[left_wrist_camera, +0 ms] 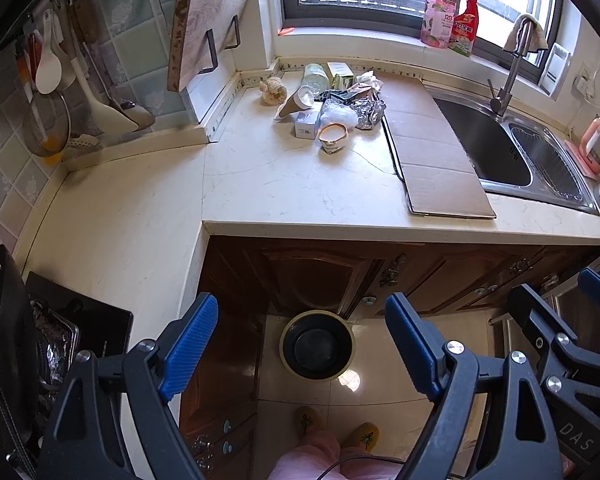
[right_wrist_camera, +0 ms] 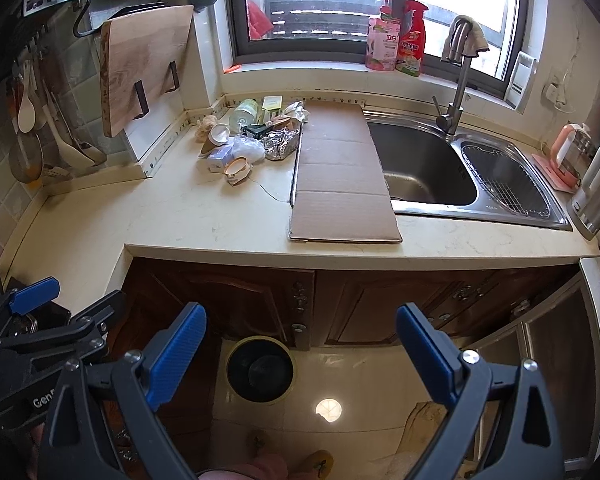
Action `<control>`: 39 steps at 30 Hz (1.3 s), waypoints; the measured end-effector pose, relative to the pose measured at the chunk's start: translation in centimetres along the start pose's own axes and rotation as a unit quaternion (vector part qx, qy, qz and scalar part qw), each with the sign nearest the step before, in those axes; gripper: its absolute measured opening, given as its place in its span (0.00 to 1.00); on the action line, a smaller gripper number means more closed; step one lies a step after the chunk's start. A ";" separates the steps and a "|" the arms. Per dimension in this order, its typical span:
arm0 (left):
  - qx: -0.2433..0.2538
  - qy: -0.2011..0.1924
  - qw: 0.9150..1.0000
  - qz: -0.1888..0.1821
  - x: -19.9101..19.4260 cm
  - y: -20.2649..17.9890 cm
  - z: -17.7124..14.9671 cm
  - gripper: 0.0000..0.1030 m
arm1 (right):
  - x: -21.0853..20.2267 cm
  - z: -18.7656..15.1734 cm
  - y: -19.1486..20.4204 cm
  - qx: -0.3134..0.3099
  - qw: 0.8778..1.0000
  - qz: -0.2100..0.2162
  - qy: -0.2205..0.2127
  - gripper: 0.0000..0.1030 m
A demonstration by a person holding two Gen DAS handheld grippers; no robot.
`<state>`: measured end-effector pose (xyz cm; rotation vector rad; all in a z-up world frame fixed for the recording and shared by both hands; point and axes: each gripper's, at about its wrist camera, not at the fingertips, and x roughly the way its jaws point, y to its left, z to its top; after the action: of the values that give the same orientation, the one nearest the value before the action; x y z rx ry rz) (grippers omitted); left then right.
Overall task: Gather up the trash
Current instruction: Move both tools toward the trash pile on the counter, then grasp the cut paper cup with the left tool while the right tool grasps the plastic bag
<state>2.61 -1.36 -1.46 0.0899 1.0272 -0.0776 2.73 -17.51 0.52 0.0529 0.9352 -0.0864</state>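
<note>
While both tools (left_wrist_camera: pixel 302 344) (right_wrist_camera: pixel 300 346) gape empty, trash (left_wrist_camera: pixel 332 106) — foil, cups, wrappers — clutters the countertop (left_wrist_camera: pixel 260 184).

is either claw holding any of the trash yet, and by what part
Nothing is held. The left claw and the right claw both stand open and empty above the floor bin, while the trash pile sits untouched on the counter.

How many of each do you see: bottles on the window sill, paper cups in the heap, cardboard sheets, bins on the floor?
Bottles on the sill: 2 (pink pump bottle, red spray bottle)
Paper cups: 2 (brown cup, white cup)
Cardboard sheet: 1
Trash bin: 1
Total: 6
</note>
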 end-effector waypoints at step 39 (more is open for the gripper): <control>-0.022 0.054 0.993 -0.103 13.6 3.2 15.1 0.81 | 9.3 12.3 -0.4 0.042 0.999 0.003 0.011 0.89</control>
<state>22.82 -0.18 -5.27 -0.0534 1.1438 -0.2388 18.01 -19.41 0.33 0.1353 0.9525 -0.1201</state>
